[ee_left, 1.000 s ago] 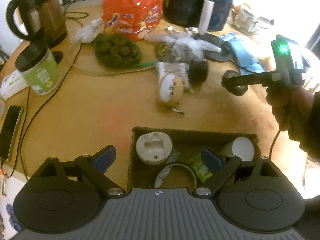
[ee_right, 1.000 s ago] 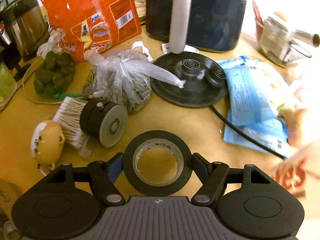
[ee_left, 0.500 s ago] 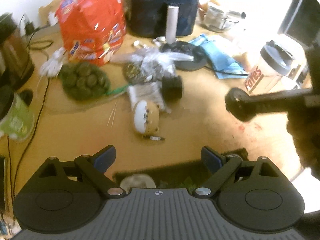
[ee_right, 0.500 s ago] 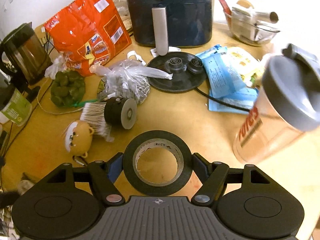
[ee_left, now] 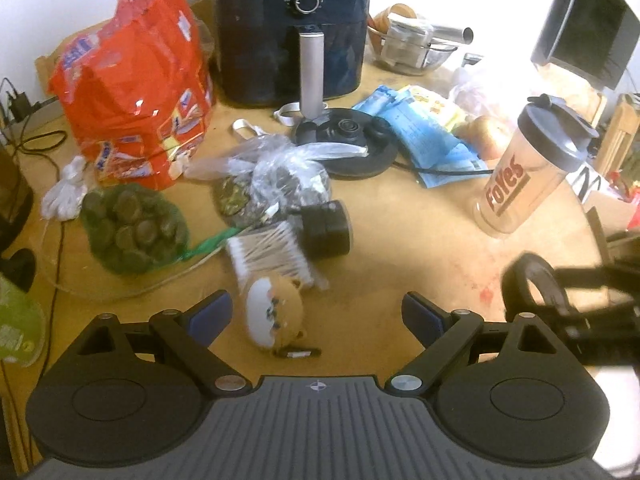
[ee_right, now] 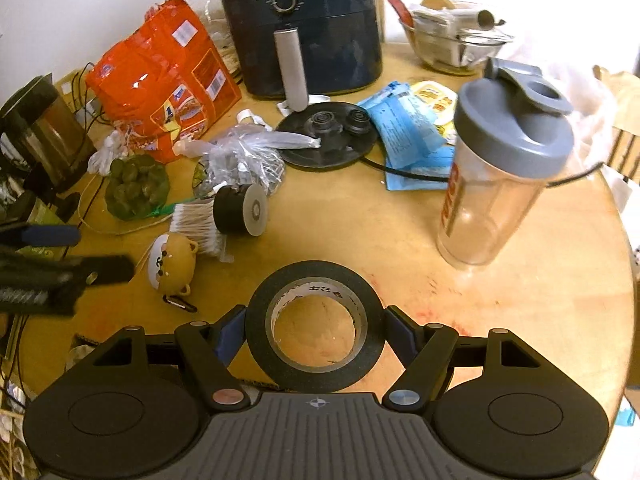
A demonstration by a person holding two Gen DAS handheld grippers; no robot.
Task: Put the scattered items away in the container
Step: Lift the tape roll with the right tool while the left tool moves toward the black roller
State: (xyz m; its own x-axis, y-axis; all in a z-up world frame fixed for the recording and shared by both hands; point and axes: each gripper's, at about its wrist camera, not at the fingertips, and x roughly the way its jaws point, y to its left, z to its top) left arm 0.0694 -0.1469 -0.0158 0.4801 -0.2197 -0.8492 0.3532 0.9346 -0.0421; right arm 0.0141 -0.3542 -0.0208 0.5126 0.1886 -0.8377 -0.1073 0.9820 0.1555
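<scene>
Between the right gripper's blue pads, clamped across its width: black tape roll, hole facing up, above the table's near edge. Container out of view. Left gripper gaping, empty, nearest the dog-face keychain.

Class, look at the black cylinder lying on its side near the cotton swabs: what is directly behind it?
Behind the black cylinder sits a knotted clear plastic bag with dark contents. The bag's near lower part is hidden by the cylinder, and its contents cannot be identified.
</scene>
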